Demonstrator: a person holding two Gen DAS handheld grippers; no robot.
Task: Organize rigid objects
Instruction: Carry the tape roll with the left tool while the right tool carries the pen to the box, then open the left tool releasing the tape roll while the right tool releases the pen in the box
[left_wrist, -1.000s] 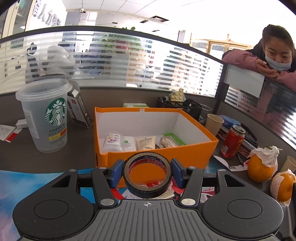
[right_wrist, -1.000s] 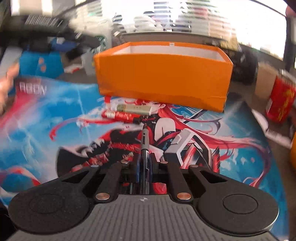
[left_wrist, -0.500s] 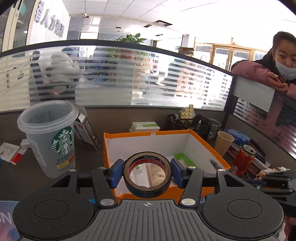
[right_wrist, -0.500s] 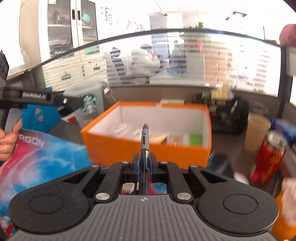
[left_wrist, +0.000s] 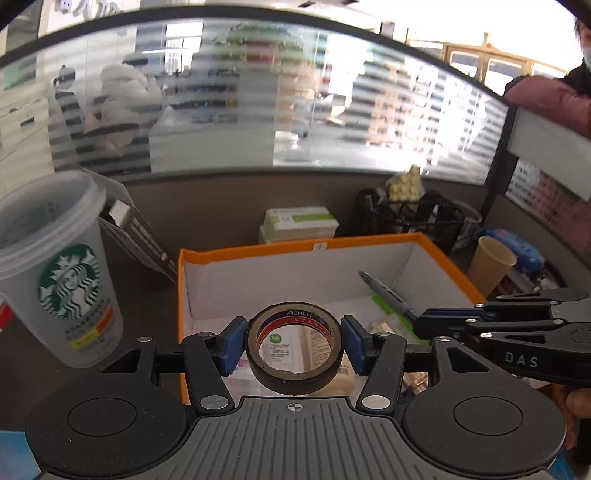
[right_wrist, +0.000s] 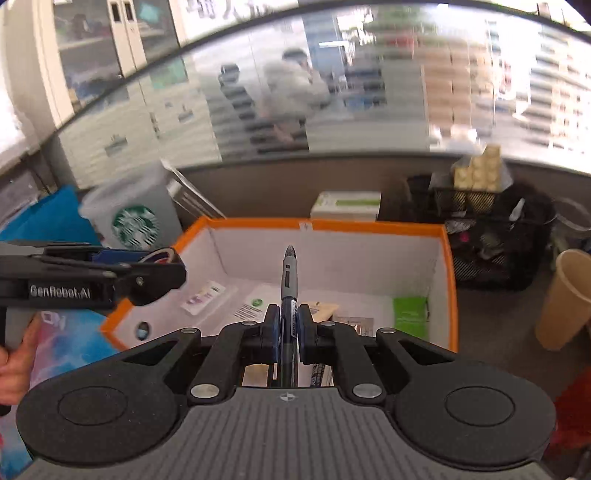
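My left gripper (left_wrist: 294, 347) is shut on a roll of black tape (left_wrist: 294, 382), held upright above the front of the orange box (left_wrist: 303, 247). My right gripper (right_wrist: 287, 334) is shut on a grey pen (right_wrist: 289, 280) that points forward over the same box (right_wrist: 448, 280). The right gripper also shows in the left wrist view (left_wrist: 428, 319), coming in from the right with the pen (left_wrist: 384, 291) over the box. The left gripper with the tape shows at the left of the right wrist view (right_wrist: 162, 258). The box holds several flat packets and leaflets.
A Starbucks cup (left_wrist: 55, 273) stands left of the box. A black mesh basket (left_wrist: 410, 216) and a paper cup (left_wrist: 491, 266) stand at the back right. White and green boxes (left_wrist: 299, 223) lie behind the orange box. A person leans on the partition at far right.
Both grippers have risen and moved forward, from low over the printed mat to above the orange box. The right gripper with the pen now reaches over the box interior.
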